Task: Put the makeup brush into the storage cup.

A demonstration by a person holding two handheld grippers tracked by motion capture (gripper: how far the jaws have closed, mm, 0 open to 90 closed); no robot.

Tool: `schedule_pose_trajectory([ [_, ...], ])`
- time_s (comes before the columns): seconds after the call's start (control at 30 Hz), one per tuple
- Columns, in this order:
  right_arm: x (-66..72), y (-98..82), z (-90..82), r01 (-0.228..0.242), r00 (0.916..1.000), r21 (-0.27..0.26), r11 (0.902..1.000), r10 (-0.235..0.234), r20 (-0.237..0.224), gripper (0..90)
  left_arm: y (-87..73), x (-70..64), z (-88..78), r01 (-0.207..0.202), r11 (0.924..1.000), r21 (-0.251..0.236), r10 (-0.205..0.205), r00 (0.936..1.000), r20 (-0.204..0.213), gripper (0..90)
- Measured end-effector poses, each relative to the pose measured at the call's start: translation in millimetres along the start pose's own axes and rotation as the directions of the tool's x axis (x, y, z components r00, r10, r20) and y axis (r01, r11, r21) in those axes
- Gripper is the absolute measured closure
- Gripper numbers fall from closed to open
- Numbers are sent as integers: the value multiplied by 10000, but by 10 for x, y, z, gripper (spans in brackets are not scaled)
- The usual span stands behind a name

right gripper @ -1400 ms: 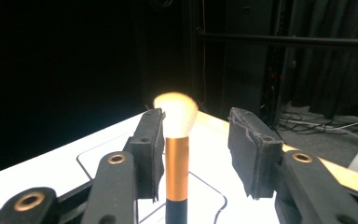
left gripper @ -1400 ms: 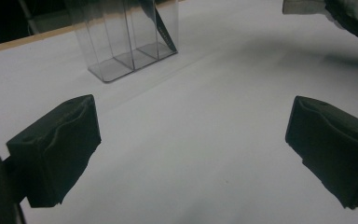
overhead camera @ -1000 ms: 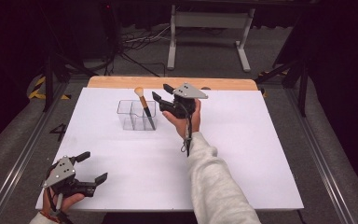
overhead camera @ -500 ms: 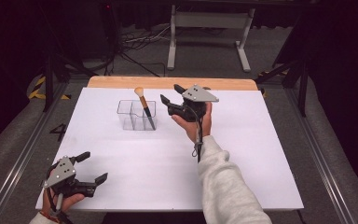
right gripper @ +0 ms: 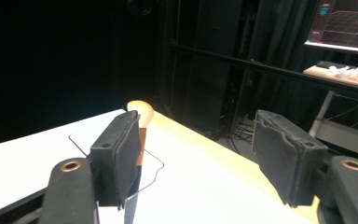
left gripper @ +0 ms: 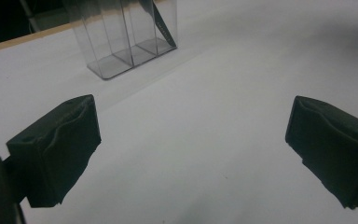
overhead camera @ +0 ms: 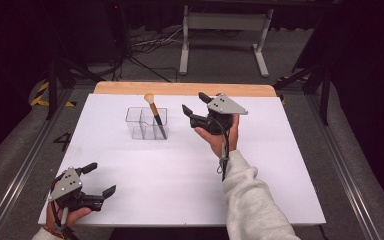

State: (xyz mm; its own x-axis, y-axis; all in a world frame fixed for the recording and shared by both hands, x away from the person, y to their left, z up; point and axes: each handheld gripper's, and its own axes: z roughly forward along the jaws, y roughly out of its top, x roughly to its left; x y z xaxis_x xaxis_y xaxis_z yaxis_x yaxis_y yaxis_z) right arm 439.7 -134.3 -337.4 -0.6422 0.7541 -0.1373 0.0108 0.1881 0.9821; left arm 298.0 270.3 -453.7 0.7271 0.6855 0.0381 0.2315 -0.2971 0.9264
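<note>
Both jaws spread, empty: my right gripper [overhead camera: 194, 107] has backed off the brush [overhead camera: 154, 114] in organizer [overhead camera: 141, 123]; left gripper [overhead camera: 98, 178] unmoved.

White table [overhead camera: 280, 170], clear organizer [overhead camera: 141, 122], black-handled brush [overhead camera: 155, 115] with tan tip, grey sleeve [overhead camera: 252, 200].

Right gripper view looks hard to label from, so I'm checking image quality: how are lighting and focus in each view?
Right gripper view: background nearly black, makeup brush soft. Left gripper view: table evenly lit, clear organizer reasonably sharp. High view: table bright, surroundings dark.
</note>
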Motion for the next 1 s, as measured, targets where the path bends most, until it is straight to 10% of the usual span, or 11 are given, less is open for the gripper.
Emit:
schedule_pose_trajectory([
  [1.0, -177, -61, -489, 596, 9932, 238, 9979, -617, 984, 182, -1, -8, 29, -65, 9998, 164, 65, 10000, 22, 36],
])
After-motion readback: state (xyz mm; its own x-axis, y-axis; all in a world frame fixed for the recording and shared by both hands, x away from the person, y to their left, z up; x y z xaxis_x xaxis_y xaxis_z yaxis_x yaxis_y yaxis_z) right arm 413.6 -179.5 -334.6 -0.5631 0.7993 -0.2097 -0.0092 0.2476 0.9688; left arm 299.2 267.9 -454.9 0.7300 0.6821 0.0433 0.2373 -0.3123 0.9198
